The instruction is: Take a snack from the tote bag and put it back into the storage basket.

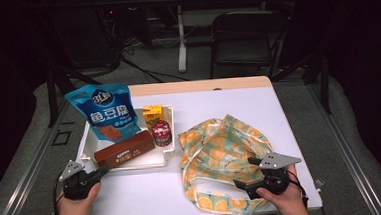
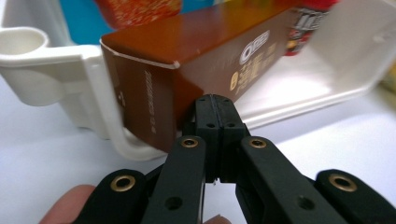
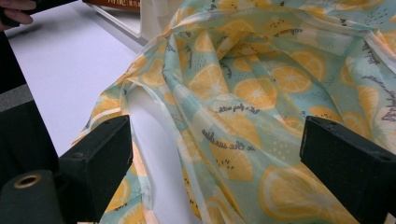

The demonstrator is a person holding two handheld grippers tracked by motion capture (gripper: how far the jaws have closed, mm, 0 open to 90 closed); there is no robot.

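The brown box (image 1: 124, 148) lies slantwise along the tray's (image 1: 85, 143) front edge, its near end jutting over the tray's front left corner. The left tongs (image 1: 102, 171) sit at that end with jaws pressed together and nothing between them; in the left gripper view the joined tips (image 2: 215, 112) meet the box's (image 2: 187, 60) lower near corner, whether touching I cannot tell. The right tongs (image 1: 244, 173) stand spread wide over the bag (image 1: 221, 150), a jaw on either side of its folds without pinching them (image 3: 243, 126).

The tray rests on the table's (image 1: 289, 116) left half, reaching toward its back edge. Behind the box, a blue pouch (image 1: 106, 111) leans over the tray's back left corner, a yellow carton (image 1: 153, 113) stands at the back right, and a red can (image 1: 161, 133) is just in front of the carton, close to the box's far end. The tray's front rim and its round corner post (image 2: 23, 46) flank the box end where the left tongs are. The bag, printed with orange slices, sprawls just right of the tray and runs down to the table's front edge, its handle loop (image 1: 209, 199) lying nearest the person.
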